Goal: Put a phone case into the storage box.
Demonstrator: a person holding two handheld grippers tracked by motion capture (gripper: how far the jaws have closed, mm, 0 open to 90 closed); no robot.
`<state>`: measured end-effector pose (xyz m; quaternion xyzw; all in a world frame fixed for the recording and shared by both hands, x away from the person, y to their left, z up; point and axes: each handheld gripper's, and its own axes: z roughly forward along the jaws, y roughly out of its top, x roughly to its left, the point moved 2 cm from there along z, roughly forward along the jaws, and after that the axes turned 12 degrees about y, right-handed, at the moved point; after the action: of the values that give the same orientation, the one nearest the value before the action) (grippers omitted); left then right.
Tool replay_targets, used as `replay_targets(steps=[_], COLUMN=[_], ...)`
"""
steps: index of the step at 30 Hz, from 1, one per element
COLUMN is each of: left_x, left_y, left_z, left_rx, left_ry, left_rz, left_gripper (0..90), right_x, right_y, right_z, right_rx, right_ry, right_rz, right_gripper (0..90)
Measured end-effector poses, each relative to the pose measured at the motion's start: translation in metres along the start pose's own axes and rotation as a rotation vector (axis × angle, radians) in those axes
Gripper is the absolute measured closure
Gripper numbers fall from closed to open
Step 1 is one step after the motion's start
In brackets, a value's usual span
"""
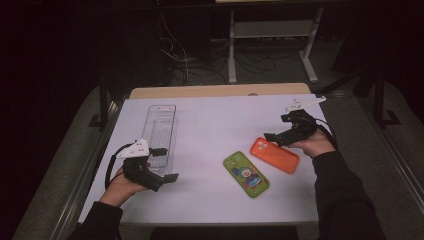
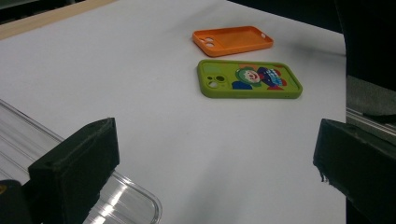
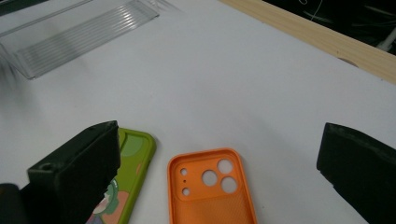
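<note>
Two tongs are in play, one in each hand, and both stand spread wide with nothing between their jaws. The right tongs (image 1: 274,136) hover just over the near end of the one orange phone case (image 1: 274,154), which lies hollow side up on the white surface (image 1: 215,120); in the right gripper view its camera cut-outs sit between the two black jaws, slightly toward the left one. One green phone case (image 1: 246,174) with a cartoon clown print lies flat just beside the orange one, apart from it by a narrow strip of surface, and partly behind the left jaw in the right gripper view. That makes two phone cases in all.

The left tongs (image 1: 165,163) hang well apart from both cases, which show far ahead of their jaws in the left gripper view. One clear plastic tray (image 1: 161,131), long and ribbed, lies right by the left tongs; one jaw reaches over its near corner, the other sits off its end.
</note>
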<state>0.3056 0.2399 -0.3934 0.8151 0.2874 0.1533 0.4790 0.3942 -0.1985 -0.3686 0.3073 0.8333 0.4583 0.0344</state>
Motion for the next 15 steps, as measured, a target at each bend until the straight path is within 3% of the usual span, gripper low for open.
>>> replay_targets(steps=[15], left_x=[0.000], left_y=[0.000], left_z=[0.000], left_rx=[0.012], left_ry=[-0.003], left_rz=[0.005], left_gripper=[0.0], right_x=[-0.009], right_y=[-0.012], right_z=[0.007], right_rx=[0.109], right_ry=[0.004], right_rz=[-0.001], right_gripper=[0.0])
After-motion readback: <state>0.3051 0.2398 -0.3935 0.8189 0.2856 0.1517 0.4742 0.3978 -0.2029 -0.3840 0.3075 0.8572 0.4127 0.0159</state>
